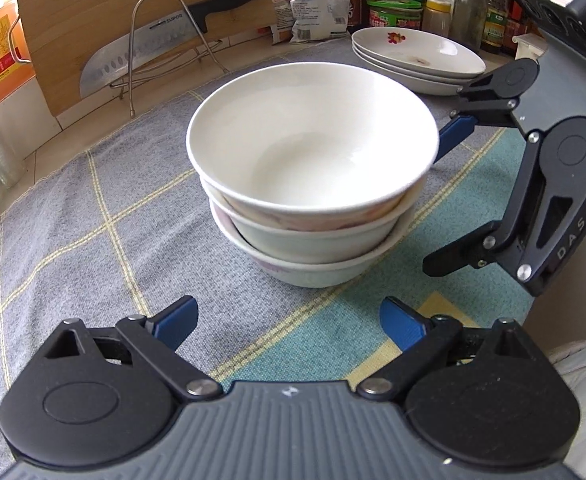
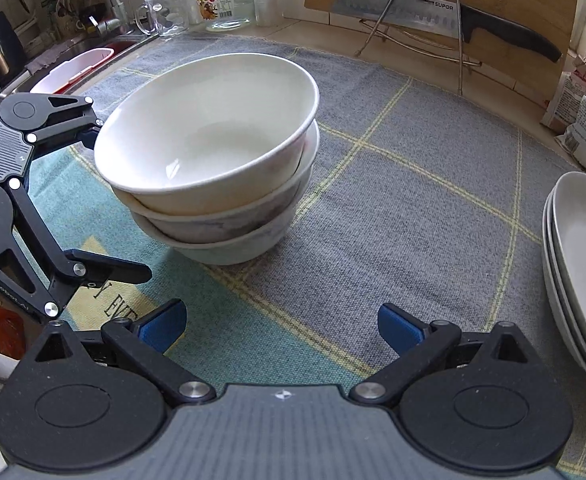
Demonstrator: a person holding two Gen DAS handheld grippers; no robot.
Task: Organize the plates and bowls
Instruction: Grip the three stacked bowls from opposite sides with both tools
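A stack of three white bowls (image 1: 313, 176) stands on the checked cloth (image 1: 93, 216); it also shows in the right wrist view (image 2: 213, 160). A stack of three white plates (image 1: 417, 58) lies behind it to the right, and at the right edge of the right wrist view (image 2: 581, 264). My left gripper (image 1: 289, 326) is open and empty, just in front of the bowls. My right gripper (image 2: 281, 326) is open and empty, a little short of the bowls; in the left wrist view it (image 1: 445, 196) stands open at the bowls' right side.
A wooden cutting board (image 1: 105, 20) with a knife (image 1: 153, 46) on a wire rack leans at the back. Bottles and jars (image 1: 469, 12) stand behind the plates. A glass jug (image 2: 165, 14), a jar and a sink (image 2: 73, 68) lie at the far left.
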